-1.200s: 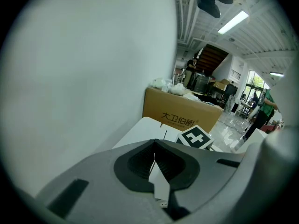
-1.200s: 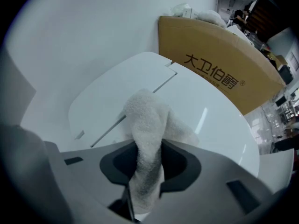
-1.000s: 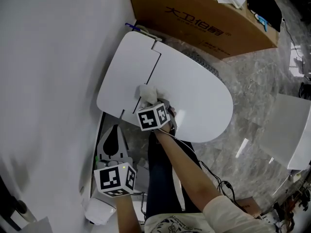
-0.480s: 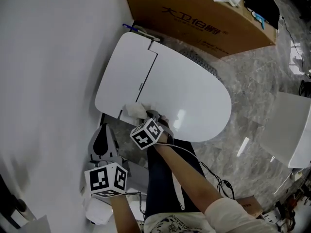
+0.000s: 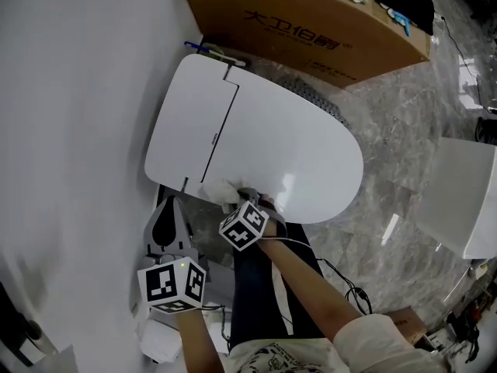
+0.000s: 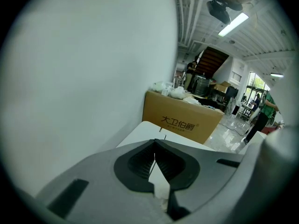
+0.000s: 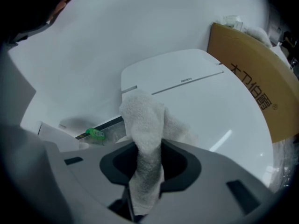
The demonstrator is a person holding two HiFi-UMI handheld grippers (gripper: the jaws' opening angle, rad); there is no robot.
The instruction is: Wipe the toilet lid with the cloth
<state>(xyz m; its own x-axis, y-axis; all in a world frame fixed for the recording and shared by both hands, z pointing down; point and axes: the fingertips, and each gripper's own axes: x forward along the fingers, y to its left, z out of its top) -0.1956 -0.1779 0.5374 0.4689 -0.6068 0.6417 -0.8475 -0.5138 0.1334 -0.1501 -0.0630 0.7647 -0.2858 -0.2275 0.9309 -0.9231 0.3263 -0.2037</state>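
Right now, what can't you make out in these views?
- Whether the cloth presses the lid: head view, right claw covers part; right gripper view, its folds hide contact.
- Lid's print: too small in either.
- Green thing, right gripper view: too small to name.
- Most of the lid, left gripper view: left claw body blocks it.

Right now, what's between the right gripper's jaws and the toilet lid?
Only the white cloth: the right gripper is shut on it, its bunched end against the toilet lid's near edge. Clearest in the right gripper view.
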